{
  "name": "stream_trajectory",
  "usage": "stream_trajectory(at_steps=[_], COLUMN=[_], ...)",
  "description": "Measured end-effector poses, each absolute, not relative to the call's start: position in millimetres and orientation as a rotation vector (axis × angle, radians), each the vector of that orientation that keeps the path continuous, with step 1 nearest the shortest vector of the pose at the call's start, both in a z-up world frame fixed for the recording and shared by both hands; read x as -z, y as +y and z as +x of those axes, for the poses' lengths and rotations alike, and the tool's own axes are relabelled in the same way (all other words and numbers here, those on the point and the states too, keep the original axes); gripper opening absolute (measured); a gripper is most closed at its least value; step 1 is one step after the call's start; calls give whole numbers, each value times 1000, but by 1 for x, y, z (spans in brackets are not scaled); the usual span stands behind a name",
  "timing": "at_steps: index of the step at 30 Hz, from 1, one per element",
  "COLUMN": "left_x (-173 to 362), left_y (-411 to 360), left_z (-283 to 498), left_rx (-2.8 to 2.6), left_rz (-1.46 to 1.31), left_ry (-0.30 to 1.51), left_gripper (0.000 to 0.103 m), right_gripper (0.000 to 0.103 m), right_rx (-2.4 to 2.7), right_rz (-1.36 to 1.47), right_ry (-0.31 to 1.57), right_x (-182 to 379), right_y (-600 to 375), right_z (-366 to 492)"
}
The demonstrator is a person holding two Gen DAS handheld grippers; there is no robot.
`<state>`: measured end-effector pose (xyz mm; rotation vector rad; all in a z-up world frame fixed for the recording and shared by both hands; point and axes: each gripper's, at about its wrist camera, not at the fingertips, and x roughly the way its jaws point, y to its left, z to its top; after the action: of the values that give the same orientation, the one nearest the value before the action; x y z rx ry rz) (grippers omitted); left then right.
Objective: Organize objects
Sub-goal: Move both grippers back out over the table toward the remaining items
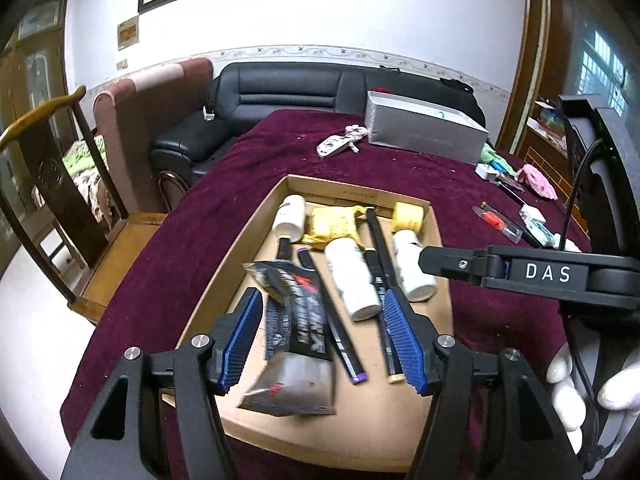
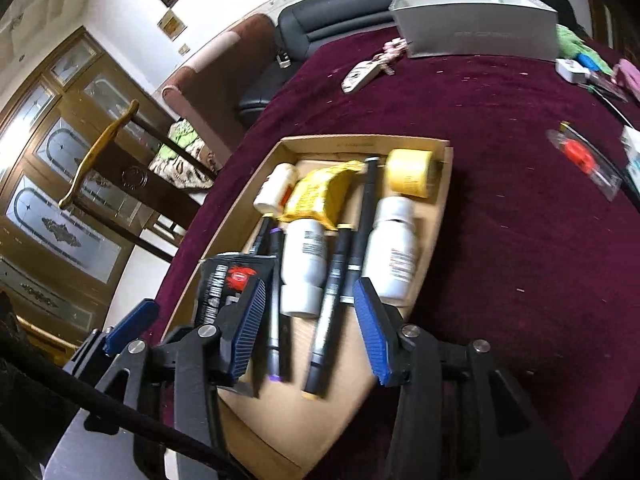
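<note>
A shallow cardboard tray (image 1: 434, 236) lies on the maroon tablecloth and holds white bottles (image 1: 350, 280), black markers (image 1: 340, 336), a yellow packet (image 1: 332, 226), a yellow roll (image 1: 408, 216) and a black sachet (image 1: 296, 328). My left gripper (image 1: 320, 340) is open above the tray's near end, its blue pads either side of the sachet and markers. My right gripper (image 2: 310, 328) is open above the same tray (image 2: 444, 184), over the markers (image 2: 332, 300), with the sachet (image 2: 224, 288) beside its left finger. Its body also shows in the left wrist view (image 1: 520, 272).
On the cloth (image 2: 500, 220) beyond the tray lie a grey box (image 1: 424, 132), a white key fob (image 1: 332, 146), a red-and-clear packet (image 2: 584, 160), pink and green items (image 1: 536, 180). A wooden chair (image 1: 60, 200) and black sofa (image 1: 280, 96) stand at the left and back.
</note>
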<state>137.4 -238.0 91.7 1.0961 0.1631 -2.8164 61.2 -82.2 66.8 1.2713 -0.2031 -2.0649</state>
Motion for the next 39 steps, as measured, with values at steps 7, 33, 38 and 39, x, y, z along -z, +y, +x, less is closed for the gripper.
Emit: stream_trajectory(at_steps=[7,33,38,39], left_x=[-100,-12,-11,-11], left_y=[-197,-39,-36,-37], left_z=[137,86,86,87], left_rx=[2849,2943,2961,2965], left_rz=[1112,1600,1585,1587], left_ry=[56,-54,-74,-68], left_gripper=[59,62,67,68], right_gripper=[46,50,51,51], right_rx=[2119,2476,2445,2430], right_rz=[1266,1323,1319,1324], right_ry=[-301,-828,-814,-805], right_x=[-68,-33,-34,-33], right_y=[-26,269,262,256], right_z=[55,30,23,21])
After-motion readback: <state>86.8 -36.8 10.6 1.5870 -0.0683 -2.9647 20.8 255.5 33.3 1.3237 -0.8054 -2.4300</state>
